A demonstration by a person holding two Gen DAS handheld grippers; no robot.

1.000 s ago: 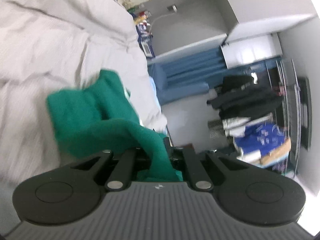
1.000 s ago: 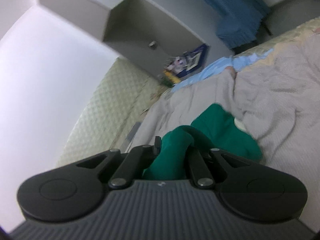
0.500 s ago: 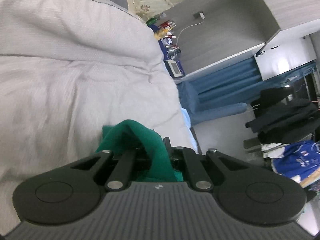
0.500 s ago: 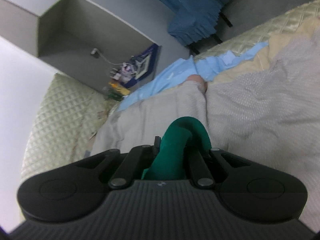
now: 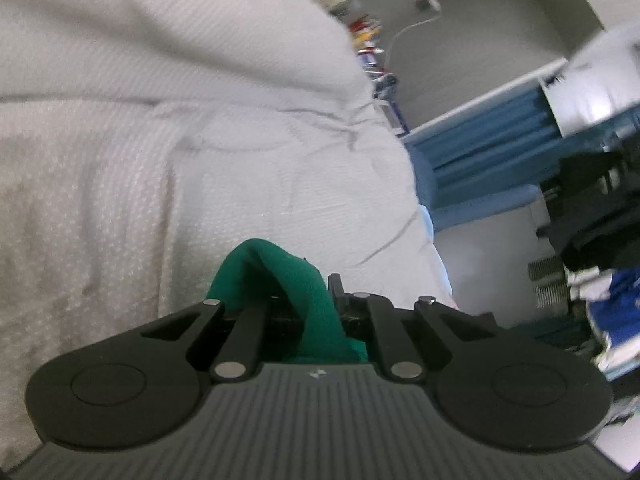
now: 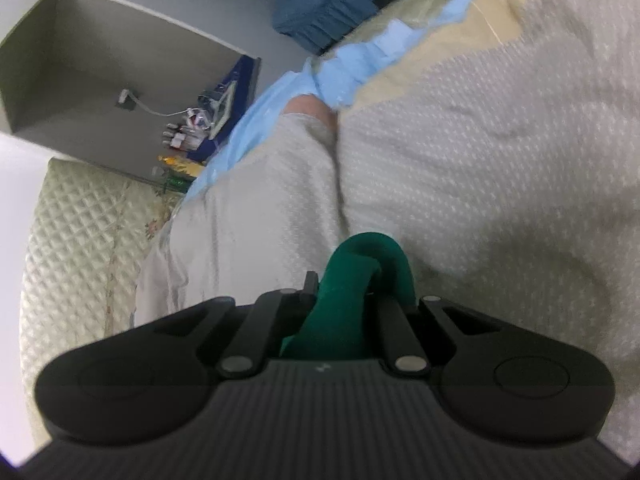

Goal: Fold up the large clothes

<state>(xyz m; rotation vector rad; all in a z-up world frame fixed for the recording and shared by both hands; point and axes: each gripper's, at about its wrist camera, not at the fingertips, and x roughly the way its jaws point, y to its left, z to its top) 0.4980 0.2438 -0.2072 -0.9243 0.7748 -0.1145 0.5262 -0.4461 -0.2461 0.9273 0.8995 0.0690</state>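
A green garment [image 5: 280, 272] bulges up in a small fold between the jaws of my left gripper [image 5: 316, 300], low over the pale textured bedspread [image 5: 160, 160]. The pads still pinch the cloth while the jaws are opening slightly. In the right wrist view another fold of the same green garment [image 6: 372, 248] loops out of my right gripper [image 6: 352, 292], whose jaws are also opening a little around the cloth. It hangs close above the bedspread [image 6: 480, 160]. The rest of the garment is hidden under the gripper bodies.
A light blue cloth [image 6: 352, 72] lies at the bed's far edge. A quilted headboard [image 6: 80, 220] and a cluttered bedside shelf [image 6: 188, 136] stand beyond. Blue curtains [image 5: 480, 148] and dark hanging clothes [image 5: 592, 216] are off the bed's side.
Both grippers have come down and forward toward the bedspread with the green cloth. The wide stretch of garment seen earlier has dropped out of view; only small folds show.
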